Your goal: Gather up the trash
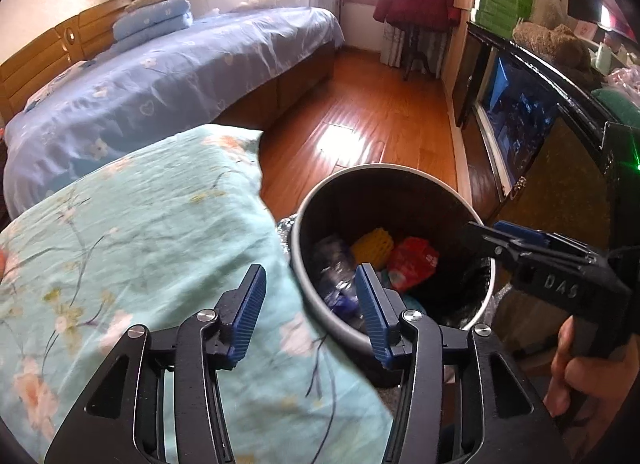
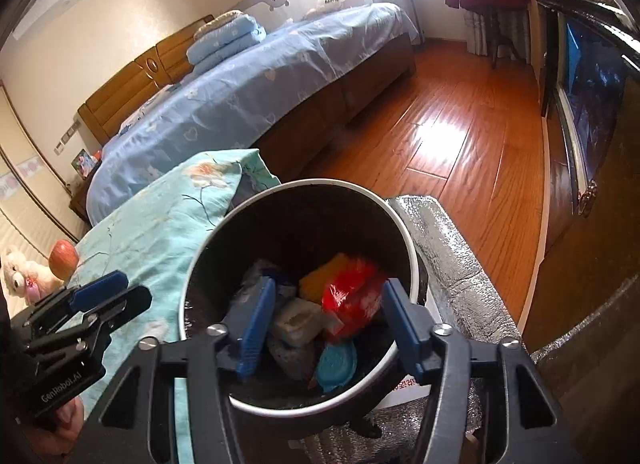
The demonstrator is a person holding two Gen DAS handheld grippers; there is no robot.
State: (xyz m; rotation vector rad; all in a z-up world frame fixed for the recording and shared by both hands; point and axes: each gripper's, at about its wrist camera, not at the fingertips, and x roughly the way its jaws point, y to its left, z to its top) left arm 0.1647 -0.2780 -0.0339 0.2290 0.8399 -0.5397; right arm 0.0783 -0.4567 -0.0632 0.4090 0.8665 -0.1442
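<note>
**Inspector:** Position of the bin, please.

**Assistant:** The trash bin (image 2: 304, 200), round, dark inside with a pale rim, stands beside a table covered in a teal floral cloth (image 1: 132, 248). In the right wrist view it lies directly below the right gripper (image 2: 326, 320), which points down into its mouth.

**Inspector:** State of that gripper?

**Assistant:** Jaws spread, blue pads apart, nothing pinched. A red wrapper (image 2: 352, 300) shows between the fingers, blurred, inside the bin; I cannot tell whether it touches the pads.

**Inspector:** Other contents?

**Assistant:** A yellow ridged piece (image 1: 372, 246), a crumpled clear plastic bottle (image 1: 336, 264), a pale block (image 2: 298, 320) and a blue-green lid (image 2: 336, 362), all at the bottom.

**Inspector:** The left gripper?

**Assistant:** The left gripper (image 1: 310, 304) is also spread and empty. One finger is over the cloth, the other over the near rim of the bin, so it straddles the bin's edge on the table side.

**Inspector:** Surroundings?

**Assistant:** Silver foil padding (image 2: 452, 248) lies on the far side of the bin from the cloth. On the cloth, well apart from the bin, an apple (image 2: 63, 258) lies near a plush toy (image 2: 22, 274). A bed with blue bedding (image 1: 180, 76) stands beyond.
</note>
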